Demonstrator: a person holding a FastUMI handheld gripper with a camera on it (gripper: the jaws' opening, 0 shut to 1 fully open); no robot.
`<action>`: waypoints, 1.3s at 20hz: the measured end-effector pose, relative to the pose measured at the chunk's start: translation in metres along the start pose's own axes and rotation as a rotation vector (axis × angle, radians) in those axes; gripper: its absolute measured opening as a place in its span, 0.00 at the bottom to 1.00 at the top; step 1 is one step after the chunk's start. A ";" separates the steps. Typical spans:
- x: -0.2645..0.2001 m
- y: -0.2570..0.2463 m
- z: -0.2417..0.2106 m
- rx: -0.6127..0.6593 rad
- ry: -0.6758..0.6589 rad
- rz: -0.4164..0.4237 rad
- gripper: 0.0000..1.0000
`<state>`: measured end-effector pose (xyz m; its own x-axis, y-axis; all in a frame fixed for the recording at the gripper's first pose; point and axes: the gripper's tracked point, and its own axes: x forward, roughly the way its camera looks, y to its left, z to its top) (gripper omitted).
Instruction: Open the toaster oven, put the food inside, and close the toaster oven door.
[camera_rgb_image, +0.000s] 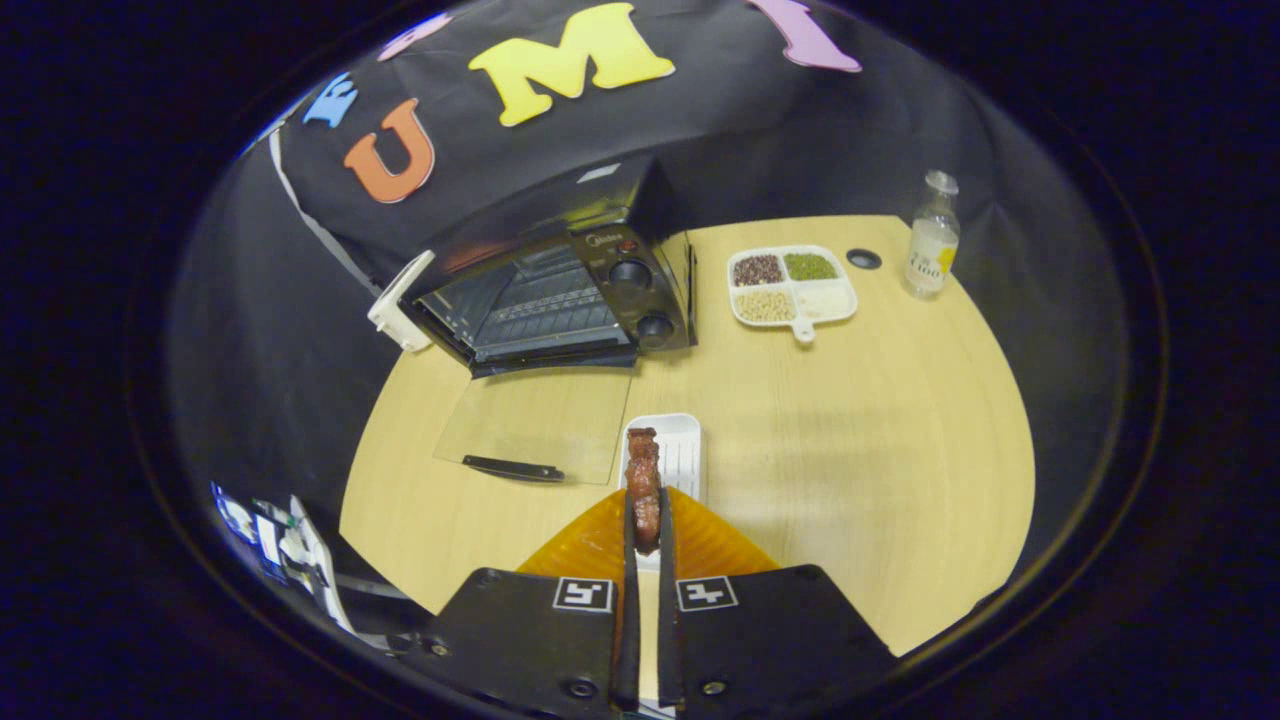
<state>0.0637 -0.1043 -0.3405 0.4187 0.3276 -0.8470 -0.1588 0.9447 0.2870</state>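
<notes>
Meat (643, 487) is clenched between both fingers of the gripper (646, 535), above the white tray (682, 450). It could be dropped short of the open toaster oven (560, 290) if tilted.

A pale wooden table (850, 450) stands before black cloth walls (800, 150); lighting seems dim.

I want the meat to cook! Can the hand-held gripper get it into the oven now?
Probably yes. The hand-held gripper is shut on the meat, the toaster oven door lies folded down flat, and only bare table lies between. The white tray sits below, not blocking.
</notes>
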 end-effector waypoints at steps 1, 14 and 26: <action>-0.004 0.009 0.002 -0.030 -0.015 -0.012 0.10; 0.024 0.139 0.016 -0.330 -0.265 -0.146 0.10; 0.113 0.196 0.059 -0.360 -0.484 -0.253 0.10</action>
<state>0.1331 0.1186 -0.3535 0.8241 0.1446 -0.5477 -0.2571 0.9570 -0.1341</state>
